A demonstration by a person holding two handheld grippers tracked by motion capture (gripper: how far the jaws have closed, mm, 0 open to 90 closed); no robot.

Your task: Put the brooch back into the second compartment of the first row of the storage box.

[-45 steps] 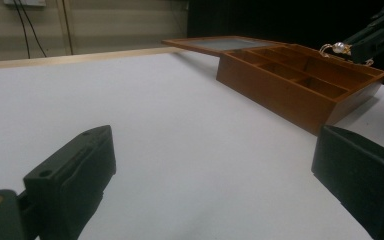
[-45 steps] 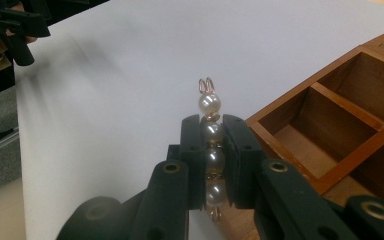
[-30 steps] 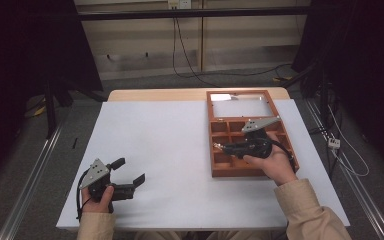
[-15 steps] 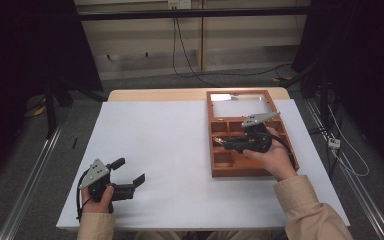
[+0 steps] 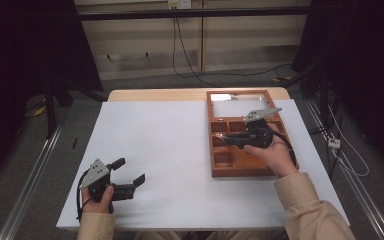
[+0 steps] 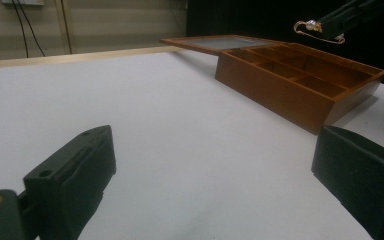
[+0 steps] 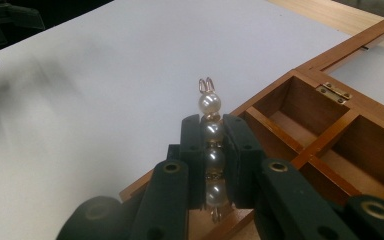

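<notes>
A wooden compartment box [image 5: 219, 172] [image 6: 280, 85] [image 7: 330, 135] stands at the right of the white table, its glass lid [image 5: 237, 100] laid open behind it. My right gripper [image 5: 224, 139] [image 7: 211, 131] hovers over the box's left compartments, shut on a pearl earring [image 7: 210, 150] with a gold wire loop at its tip. That earring [image 6: 310, 26] dangles from the same gripper in the left gripper view. My left gripper [image 5: 130, 171] [image 6: 210, 180] rests near the table's front left corner, jaws wide apart, with nothing between them.
White sheet [image 5: 165, 150] covers the table between the two grippers. A wooden table edge [image 5: 150, 95] shows at the back. Cables [image 5: 190, 60] trail on the floor behind, and metal rails [image 5: 35, 170] run along both sides.
The right gripper with the earring has lifted slightly and moved back over the box. The left gripper has stayed in place.
</notes>
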